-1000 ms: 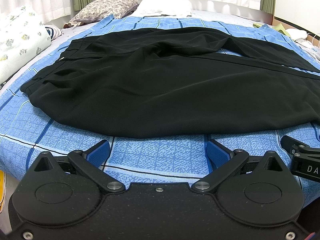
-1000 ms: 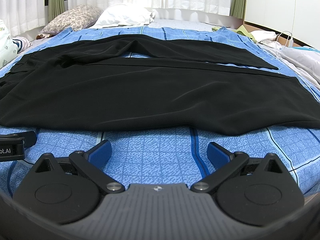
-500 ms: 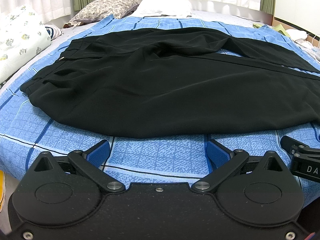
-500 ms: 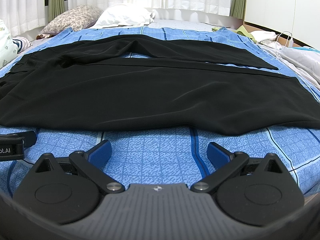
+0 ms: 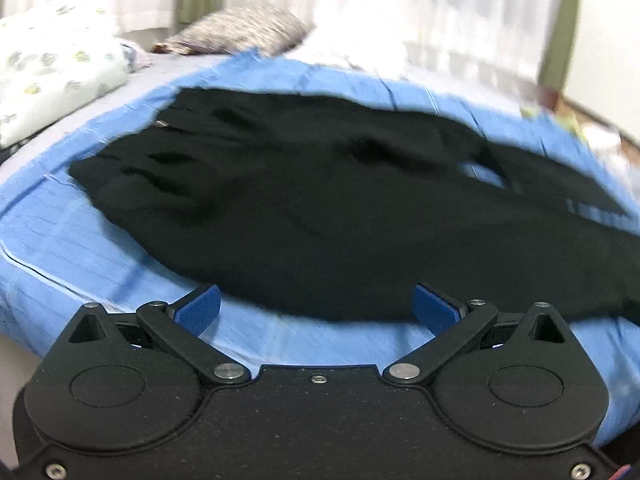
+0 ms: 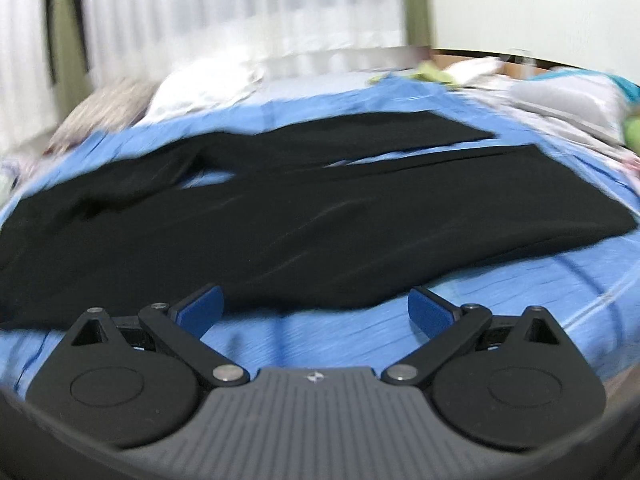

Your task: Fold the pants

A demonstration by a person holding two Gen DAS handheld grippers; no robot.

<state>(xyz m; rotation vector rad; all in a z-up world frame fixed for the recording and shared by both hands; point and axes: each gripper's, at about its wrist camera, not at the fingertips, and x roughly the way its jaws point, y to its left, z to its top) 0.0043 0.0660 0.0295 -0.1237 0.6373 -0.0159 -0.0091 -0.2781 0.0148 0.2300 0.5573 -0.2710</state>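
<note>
**Both grippers poised at the near edge, pants spread and waiting**

We open on the big picture: a bed covered by a blue checked bedspread (image 5: 72,240), giving us a wide, soft, flat place to fold on. Behind it hang white sheer curtains (image 6: 240,12) with green drapes at the sides, and pillows sit at the head, among them a grey patterned pillow (image 5: 236,30) and a white floral cushion (image 5: 52,68) off to the left. Both views are blurred, so fine detail escapes us.

Laid across the spread are the black, thin-fabric pants (image 5: 340,208), opened out flat, waist toward the left and the two legs (image 6: 400,184) running right, a sliver of blue showing between them. That layout looks deliberate to us: every edge is reachable.

Now the tools. Our left gripper (image 5: 316,306) hovers at the near hem by the seat, blue pads spread wide, nothing between them. Our right gripper (image 6: 314,304) mirrors it farther along the leg, pads equally released and empty. We judge the first pinch of that near edge is what comes next.
</note>
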